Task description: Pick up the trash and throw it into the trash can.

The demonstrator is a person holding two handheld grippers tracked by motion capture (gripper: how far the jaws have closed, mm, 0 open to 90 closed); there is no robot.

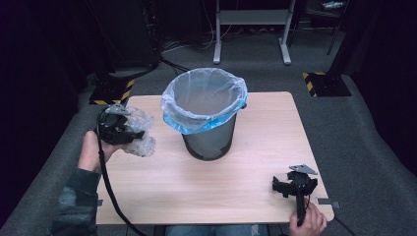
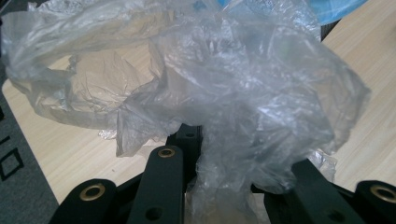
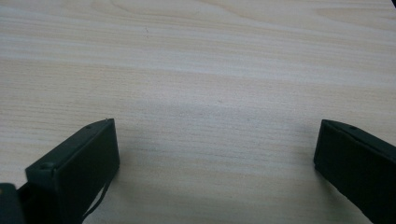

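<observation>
The left gripper [image 1: 129, 133] squeezes a crumpled clear plastic wrap [image 1: 138, 132]. The wrap bulges out past its jaws and hides their tips. The right gripper [image 1: 282, 187] sits wide apart over bare table [image 3: 210, 70], its jaw tips cut off.

**Colours and patterns on and around the table**

Pale wood grain with fine streaks across the table [image 1: 255, 162]. Clear, crinkled, glinting white on the plastic wrap [image 1: 139, 132]. Black on the left gripper [image 1: 120, 130] and right gripper [image 1: 294, 187], grey on their top plates, brass rings on the arms in the left gripper view. Dark mesh on the bin [image 1: 210, 140], translucent white liner [image 1: 204, 98] shading to light blue at the folded rim. Grey on the carpet [image 1: 364, 147], with yellow-and-black hazard stripes on the floor plates [image 1: 322, 83]. Dark plaid on the sleeve [image 1: 76, 201].
</observation>
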